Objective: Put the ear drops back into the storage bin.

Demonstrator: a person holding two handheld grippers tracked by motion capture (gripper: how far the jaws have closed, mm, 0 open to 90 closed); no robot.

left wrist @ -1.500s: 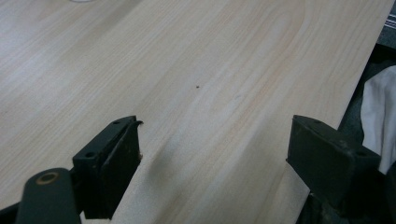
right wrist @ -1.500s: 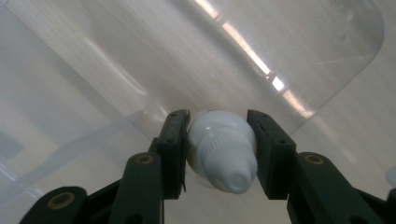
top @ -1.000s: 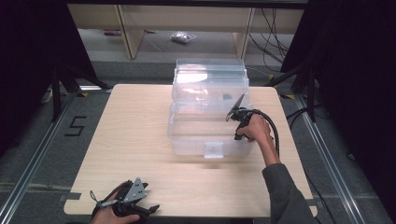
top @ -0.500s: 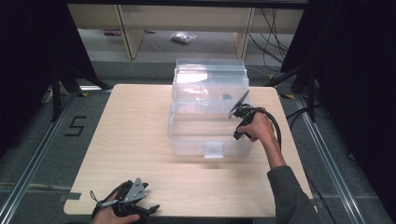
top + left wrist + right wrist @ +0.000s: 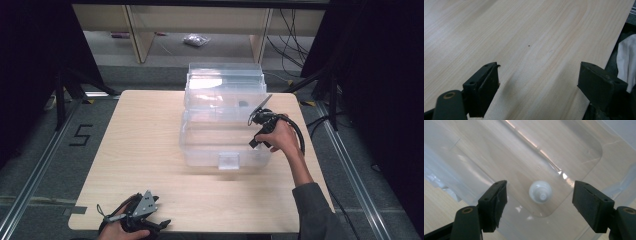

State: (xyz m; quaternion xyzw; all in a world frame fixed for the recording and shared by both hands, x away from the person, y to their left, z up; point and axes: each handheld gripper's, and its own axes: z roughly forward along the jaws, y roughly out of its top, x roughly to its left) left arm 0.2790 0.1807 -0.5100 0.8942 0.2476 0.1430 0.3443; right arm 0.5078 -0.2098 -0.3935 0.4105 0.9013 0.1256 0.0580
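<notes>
Small white cap-like thing (image 5: pixel 540 191) sits on the floor of the clear plastic bin (image 5: pixel 225 145) mid-table. The right gripper (image 5: pixel 539 202) hangs over it, jaws wide apart, gripping nothing. The left gripper (image 5: pixel 537 87), also wide open and empty, is at the table's (image 5: pixel 145 135) near-left edge.

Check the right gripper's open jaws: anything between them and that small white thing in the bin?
Nothing solid shows. In the right gripper view, the right gripper is open above the white thing, which lies on the floor of the clear bin.
</notes>
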